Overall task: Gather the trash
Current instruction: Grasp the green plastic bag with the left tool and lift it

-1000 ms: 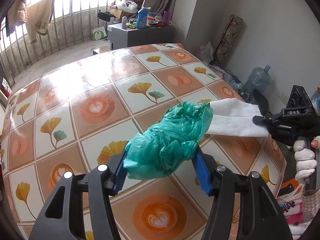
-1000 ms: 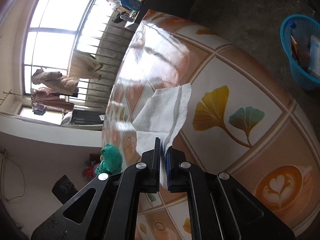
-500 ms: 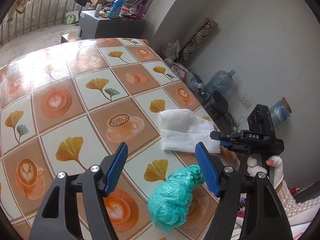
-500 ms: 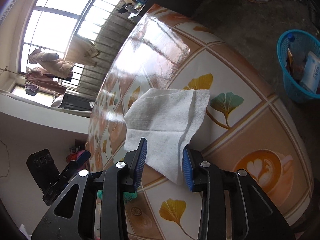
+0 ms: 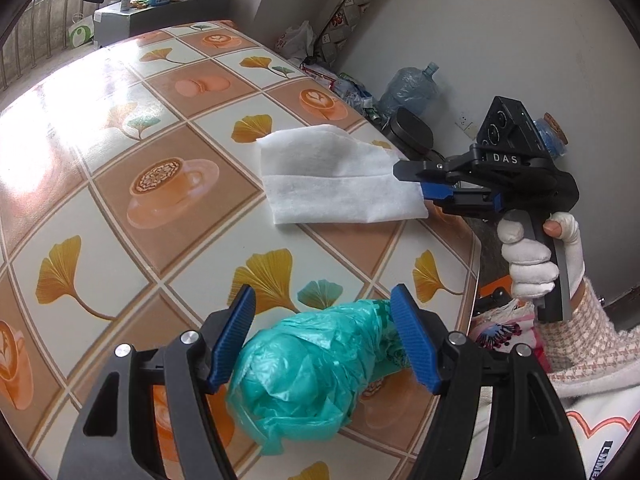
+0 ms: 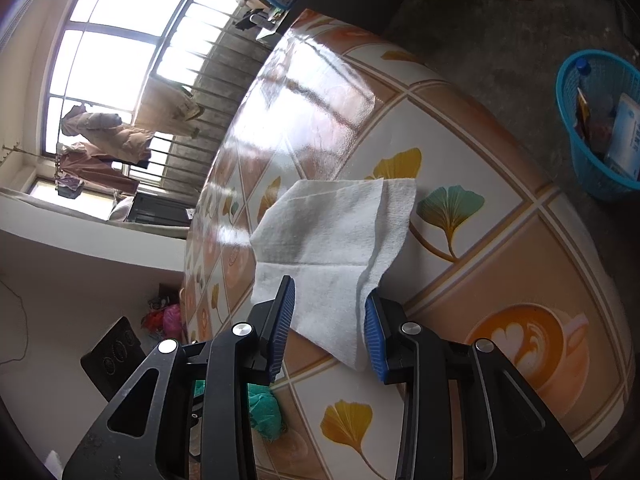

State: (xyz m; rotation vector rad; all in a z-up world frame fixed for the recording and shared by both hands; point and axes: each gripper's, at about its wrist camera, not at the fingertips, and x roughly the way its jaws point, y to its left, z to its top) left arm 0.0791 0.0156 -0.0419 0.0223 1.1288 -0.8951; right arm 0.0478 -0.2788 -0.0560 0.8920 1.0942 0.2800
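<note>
A crumpled green plastic bag [image 5: 308, 376] lies on the patterned table [image 5: 168, 184] near its front edge, between the open fingers of my left gripper [image 5: 324, 336], which do not clamp it. The bag also shows in the right wrist view [image 6: 264, 410]. A white paper towel [image 5: 336, 176] lies flat on the table further right. My right gripper [image 5: 416, 184] is open with its fingers astride the towel's near corner; in its own view the towel [image 6: 332, 240] lies between the open fingers of the gripper [image 6: 328, 328].
A blue plastic basket [image 6: 600, 136] with rubbish stands on the floor beyond the table's far edge. A water jug [image 5: 408, 88], bags and clutter line the wall. A grey cabinet [image 5: 160, 16] with bottles stands behind the table.
Both grippers opened: the left let go of the green bag and pulled back above it, the right released the paper towel, which now lies flat.
</note>
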